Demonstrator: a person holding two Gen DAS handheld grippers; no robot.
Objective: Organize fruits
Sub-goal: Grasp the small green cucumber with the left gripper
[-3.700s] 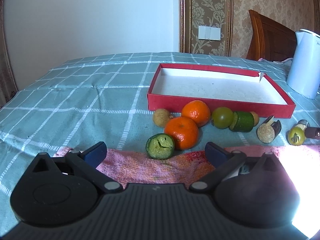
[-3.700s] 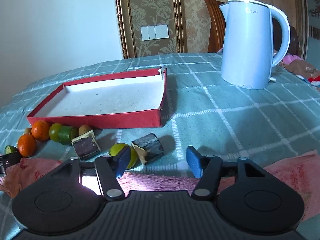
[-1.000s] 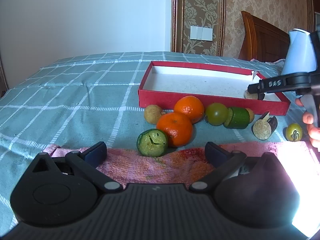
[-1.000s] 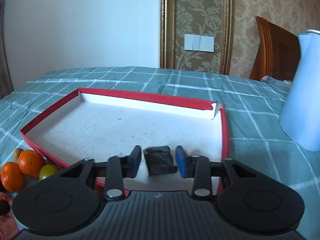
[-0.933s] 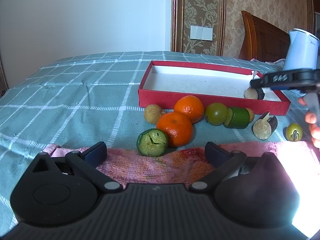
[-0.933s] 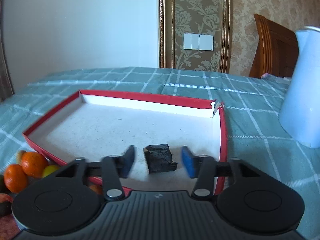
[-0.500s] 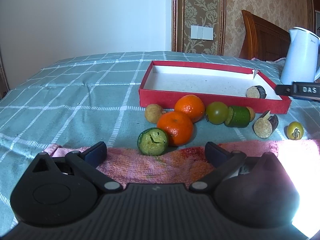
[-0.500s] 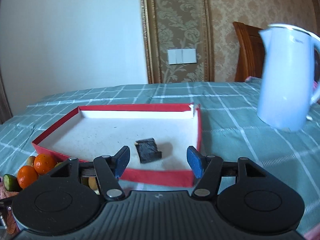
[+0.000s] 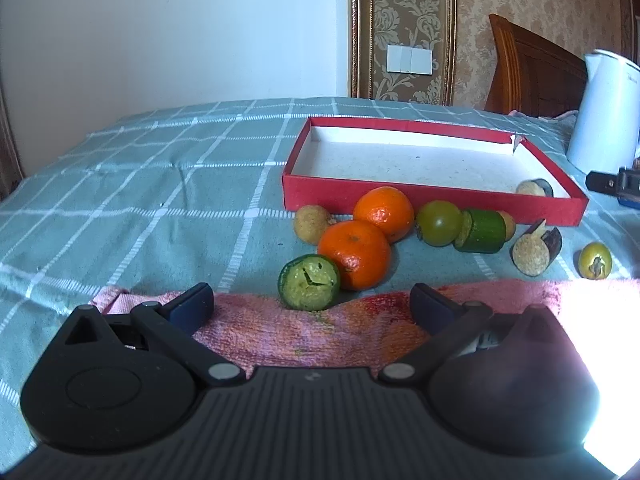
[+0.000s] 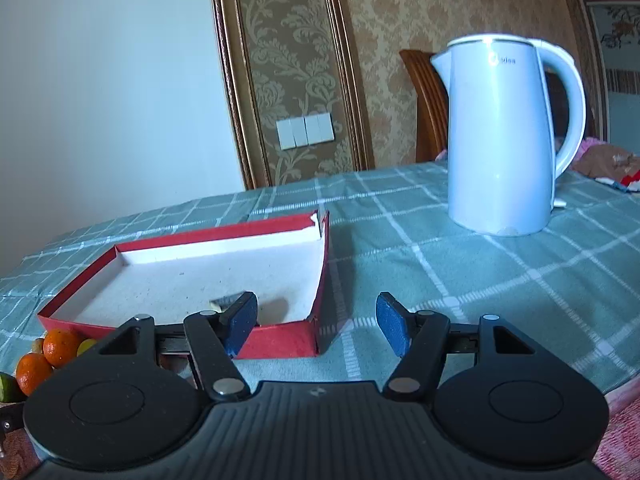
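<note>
My left gripper (image 9: 311, 307) is open and empty over a pink towel (image 9: 304, 332), just short of a cucumber end piece (image 9: 310, 288). Behind that piece lie two oranges (image 9: 354, 254), a longan (image 9: 312, 224), a green tomato (image 9: 440, 222), a cucumber chunk (image 9: 482, 230), an eggplant piece (image 9: 534, 248) and a small yellow tomato (image 9: 596, 260). The red tray (image 9: 436, 200) holds one eggplant piece (image 9: 534, 188). My right gripper (image 10: 318, 324) hangs off the tray's (image 10: 276, 344) near right corner. Its jaws are opening with nothing between them, and its left finger half hides that eggplant piece (image 10: 224, 302).
A white electric kettle (image 10: 504, 140) stands on the checked green cloth to the right of the tray. A wooden chair back (image 9: 532, 72) rises behind the table. Bare cloth lies left of the tray and in front of the kettle.
The right gripper let go of the eggplant piece in the tray, spread its jaws and drew back to the right, off the tray. The left gripper and the fruit stayed put.
</note>
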